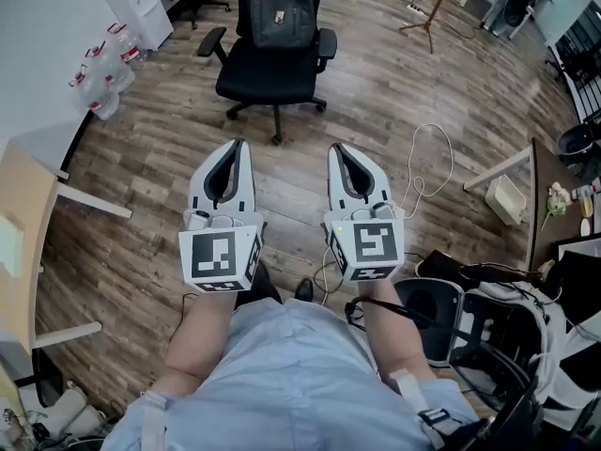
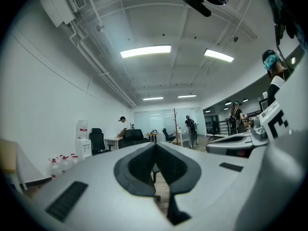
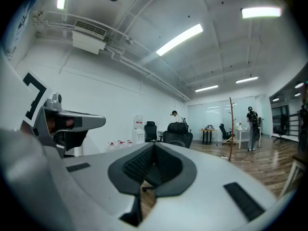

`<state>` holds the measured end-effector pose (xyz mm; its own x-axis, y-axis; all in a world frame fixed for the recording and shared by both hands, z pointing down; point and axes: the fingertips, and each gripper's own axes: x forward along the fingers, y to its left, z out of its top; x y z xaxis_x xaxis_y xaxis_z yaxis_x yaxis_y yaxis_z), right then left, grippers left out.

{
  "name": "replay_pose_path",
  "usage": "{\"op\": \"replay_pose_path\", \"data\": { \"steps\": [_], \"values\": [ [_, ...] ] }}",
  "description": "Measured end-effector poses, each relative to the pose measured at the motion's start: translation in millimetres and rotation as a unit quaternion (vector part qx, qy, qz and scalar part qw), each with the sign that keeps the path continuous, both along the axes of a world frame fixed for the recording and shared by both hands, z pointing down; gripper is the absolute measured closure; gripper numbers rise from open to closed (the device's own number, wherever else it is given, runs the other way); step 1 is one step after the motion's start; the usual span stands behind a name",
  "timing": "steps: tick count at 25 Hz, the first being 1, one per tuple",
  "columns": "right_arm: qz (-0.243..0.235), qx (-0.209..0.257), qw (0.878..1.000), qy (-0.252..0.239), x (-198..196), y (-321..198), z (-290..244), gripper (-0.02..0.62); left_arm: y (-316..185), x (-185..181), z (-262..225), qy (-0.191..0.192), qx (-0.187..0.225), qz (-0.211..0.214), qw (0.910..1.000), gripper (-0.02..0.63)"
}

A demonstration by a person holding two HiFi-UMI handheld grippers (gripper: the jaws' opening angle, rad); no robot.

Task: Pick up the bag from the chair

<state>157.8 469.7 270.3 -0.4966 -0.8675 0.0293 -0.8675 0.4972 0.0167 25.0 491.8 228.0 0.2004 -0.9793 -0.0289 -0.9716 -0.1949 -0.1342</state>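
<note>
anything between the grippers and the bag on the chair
Nothing visible. Only wood floor lies between the left gripper, right gripper and the office chair with the backpack; the white cable lies off to the right.

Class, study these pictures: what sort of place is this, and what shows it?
Probably an open-plan office: a black swivel chair holding a backpack, a water dispenser, and ceiling strip lights.

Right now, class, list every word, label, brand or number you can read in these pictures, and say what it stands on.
No text reads clearly.
Backpack badge: too small to read.
Water dispenser label: blurred.
Bottles labels: too small to read.
Marker cubes: black-and-white patterns, not words.
</note>
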Motion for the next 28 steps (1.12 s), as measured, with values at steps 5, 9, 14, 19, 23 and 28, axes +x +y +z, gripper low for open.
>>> {"op": "replay_pose_path", "data": {
  "steps": [5,9,14,19,23,28],
  "values": [
    [-0.004,-0.016,1.000,0.004,-9.1,-20.6,16.8,0.594,-19.6,-6.3,9.8,0.002,-0.008,-0.004,1.0000,0.604],
    [-0.005,-0.017,1.000,0.005,-26.4,-55.1,21.1,0.594,-54.7,-19.2,14.1,0.006,-0.006,0.000,1.0000,0.604],
    [0.005,-0.022,1.000,0.004,-51.5,-117.9,16.7,0.594,-116.8,-45.8,14.6,0.016,-0.004,0.013,0.9998,0.604],
    [0.016,-0.002,1.000,0.014,-81.8,-179.5,-3.4,0.594,-180.0,-73.6,-4.6,0.020,0.019,0.031,0.9991,0.604],
    [0.024,0.013,0.999,0.018,-103.6,-218.2,-14.8,0.594,-221.5,-93.3,-11.6,0.023,0.028,0.045,0.9984,0.604],
    [0.036,0.009,0.999,0.023,-114.5,-252.2,-13.0,0.594,-259.2,-104.1,-4.6,0.024,0.018,0.055,0.9980,0.604]
  ]
}}
